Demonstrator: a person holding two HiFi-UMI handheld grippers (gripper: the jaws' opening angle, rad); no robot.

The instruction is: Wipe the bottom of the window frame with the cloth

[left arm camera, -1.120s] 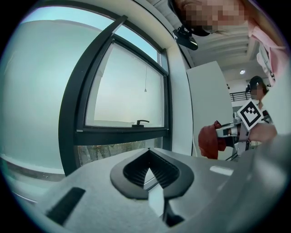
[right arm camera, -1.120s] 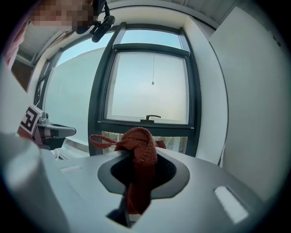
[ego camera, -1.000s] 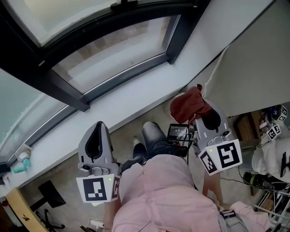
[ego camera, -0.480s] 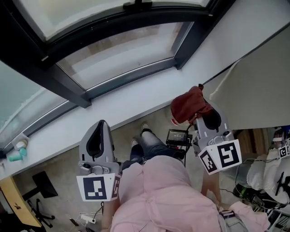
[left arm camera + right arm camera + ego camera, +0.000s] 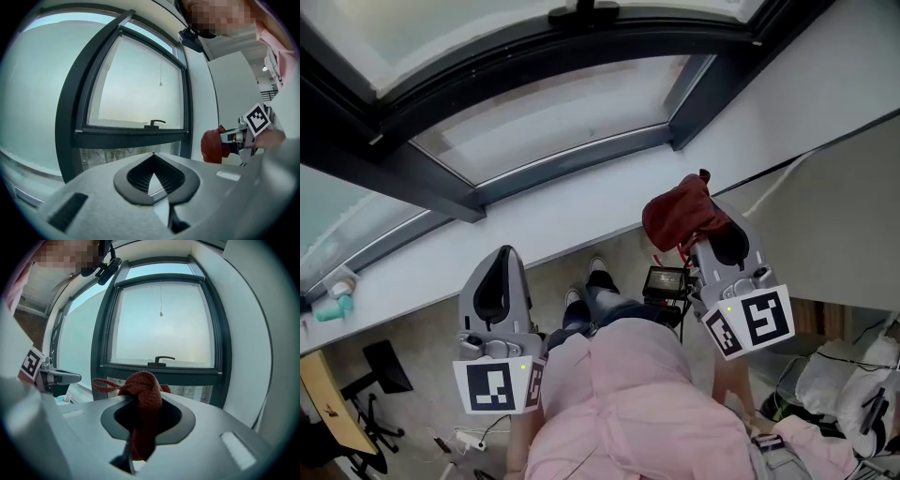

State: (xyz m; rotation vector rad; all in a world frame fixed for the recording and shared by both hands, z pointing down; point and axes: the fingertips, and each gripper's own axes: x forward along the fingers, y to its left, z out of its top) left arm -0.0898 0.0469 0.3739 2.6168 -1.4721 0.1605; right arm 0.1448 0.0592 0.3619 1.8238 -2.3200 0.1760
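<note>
A dark red cloth (image 5: pixel 679 216) is bunched in my right gripper (image 5: pixel 717 221), which is shut on it and held just short of the white sill (image 5: pixel 534 234). In the right gripper view the cloth (image 5: pixel 143 399) spills out between the jaws, in front of the dark bottom rail of the window frame (image 5: pixel 159 372). From the head view the bottom rail (image 5: pixel 534 178) runs above the sill. My left gripper (image 5: pixel 503 257) hangs lower left, short of the sill. Its jaws (image 5: pixel 153 157) are shut and hold nothing. The left gripper view also shows the cloth (image 5: pixel 212 146) at the right.
A window handle (image 5: pixel 164 359) sits on the sash above the bottom rail. Teal bottles (image 5: pixel 337 309) stand on the sill's far left. A small screen device (image 5: pixel 664 279) hangs at the person's waist. A chair base (image 5: pixel 370 412) is on the floor. A white wall (image 5: pixel 825 225) lies to the right.
The head view has swung a little, so the window sits further right. My right gripper with the cloth has edged left, closer to the sill. The left gripper has barely moved.
</note>
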